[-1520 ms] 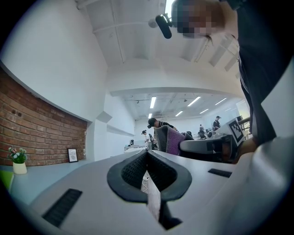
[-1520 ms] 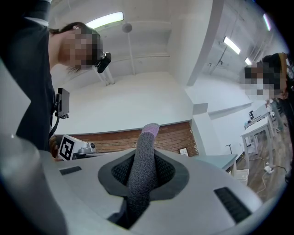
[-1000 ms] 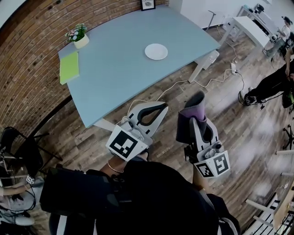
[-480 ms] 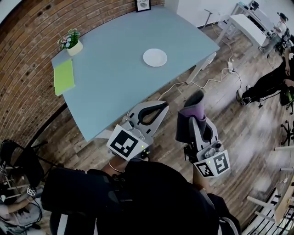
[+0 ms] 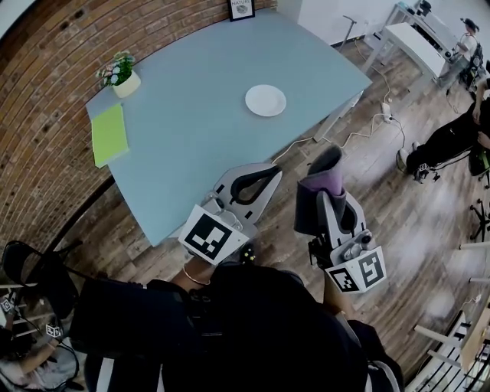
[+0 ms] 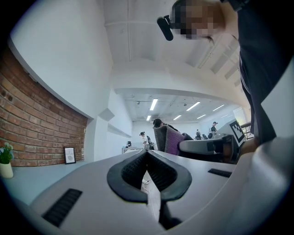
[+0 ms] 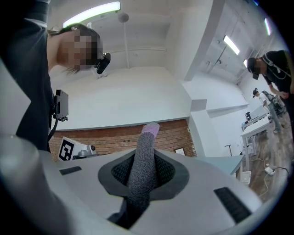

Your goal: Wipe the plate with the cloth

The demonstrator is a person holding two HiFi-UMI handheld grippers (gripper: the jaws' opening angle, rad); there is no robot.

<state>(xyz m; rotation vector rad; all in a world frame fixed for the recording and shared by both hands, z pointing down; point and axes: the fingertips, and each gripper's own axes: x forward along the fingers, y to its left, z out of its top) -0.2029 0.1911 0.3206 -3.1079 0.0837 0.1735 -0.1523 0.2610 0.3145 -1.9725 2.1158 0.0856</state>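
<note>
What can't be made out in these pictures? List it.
The plate, head view: too small to tell whether it is dirty.
The framed picture, head view: cut off by the top edge.
The cloth, right gripper view: its lower end is hidden between the jaws of the right gripper.

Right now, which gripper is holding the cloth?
The right gripper holds the grey and purple cloth; the left gripper is shut and empty.

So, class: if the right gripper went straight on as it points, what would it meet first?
Probably the brick wall: the right gripper, shut on the cloth, seems aimed above the table; depth is unclear.
</note>
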